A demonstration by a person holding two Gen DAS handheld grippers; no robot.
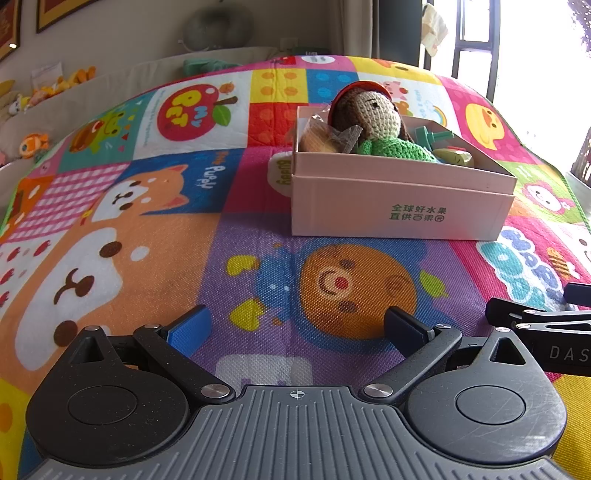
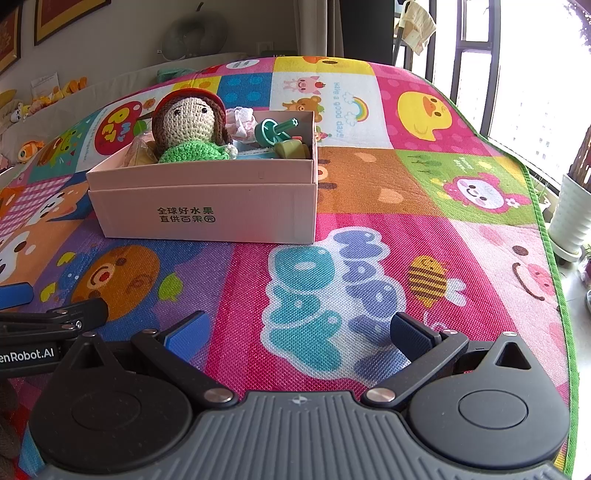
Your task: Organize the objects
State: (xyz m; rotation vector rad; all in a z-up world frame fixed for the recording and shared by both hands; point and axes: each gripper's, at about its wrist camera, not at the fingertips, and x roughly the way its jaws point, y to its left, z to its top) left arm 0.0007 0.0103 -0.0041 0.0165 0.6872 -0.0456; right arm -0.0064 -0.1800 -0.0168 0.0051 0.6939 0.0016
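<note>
Nearest, the left tongs [image 1: 297, 325] and right tongs [image 2: 299, 328] both stood apart, holding nothing, over the patchwork play mat [image 1: 155, 229]. Beyond them sat the pink box [image 2: 207, 214], with the crochet doll [image 2: 188, 129] propped inside it. Only the right view showed the teal toy [image 2: 275, 129] clearly and a white planter [image 2: 570, 218] beside the mat; the left view showed wrapped snacks [image 1: 325, 136] in the box.

A patchwork cartoon play mat [image 2: 369, 229] covers the surface. A beige wall [image 2: 140, 33] behind it carries framed pictures [image 2: 62, 14]. Plush toys [image 1: 55, 86] line a ledge at far left. Bright daylight enters through dark-framed windows [image 2: 476, 51] at right. A white planter [image 2: 570, 218] stands beside the mat edge.
</note>
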